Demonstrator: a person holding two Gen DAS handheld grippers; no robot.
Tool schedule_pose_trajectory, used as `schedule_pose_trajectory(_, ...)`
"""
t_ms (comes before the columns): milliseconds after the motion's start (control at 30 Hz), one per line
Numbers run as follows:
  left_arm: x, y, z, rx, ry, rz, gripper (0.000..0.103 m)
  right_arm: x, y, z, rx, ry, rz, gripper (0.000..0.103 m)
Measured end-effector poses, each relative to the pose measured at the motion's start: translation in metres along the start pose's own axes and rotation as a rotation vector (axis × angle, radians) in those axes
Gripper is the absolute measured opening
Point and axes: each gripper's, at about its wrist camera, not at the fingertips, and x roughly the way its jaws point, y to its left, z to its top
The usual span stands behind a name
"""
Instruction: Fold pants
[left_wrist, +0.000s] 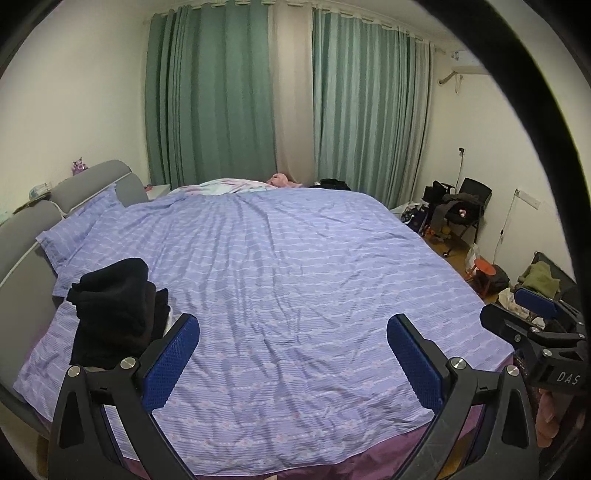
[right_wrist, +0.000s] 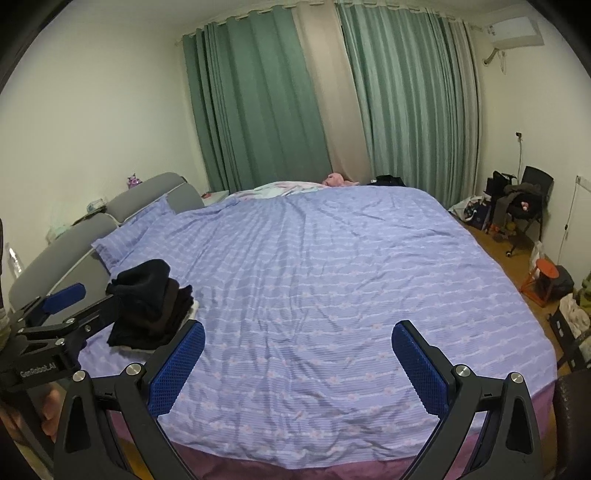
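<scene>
A stack of folded dark pants (left_wrist: 118, 314) lies on the near left part of the bed, also in the right wrist view (right_wrist: 151, 306). My left gripper (left_wrist: 293, 332) is open and empty above the near edge of the bed, just right of the stack. My right gripper (right_wrist: 297, 341) is open and empty above the near edge further right. The left gripper shows at the left of the right wrist view (right_wrist: 62, 306), next to the stack. The right gripper shows at the right edge of the left wrist view (left_wrist: 535, 310).
The bed has a purple striped cover (left_wrist: 295, 258), a grey headboard (left_wrist: 92, 184) on the left and pillows (right_wrist: 133, 229). Crumpled bedding (right_wrist: 280, 188) lies at the far edge. A chair with clothes (right_wrist: 524, 199), an orange stool (right_wrist: 543, 280) and bags stand on the floor at right.
</scene>
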Motion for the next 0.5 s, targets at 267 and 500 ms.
schedule_pose_trajectory(267, -0.005, -0.014, 0.0, 0.009, -0.009, -0.017, 0.103, -0.014, -0.015, -0.004, 0.006, -0.025, -0.011, 0.102)
schedule_pose_trajectory(500, 0.0, -0.02, 0.0, 0.02, 0.005, -0.022, 0.103, -0.015, -0.024, -0.005, 0.013, -0.026, -0.017, 0.102)
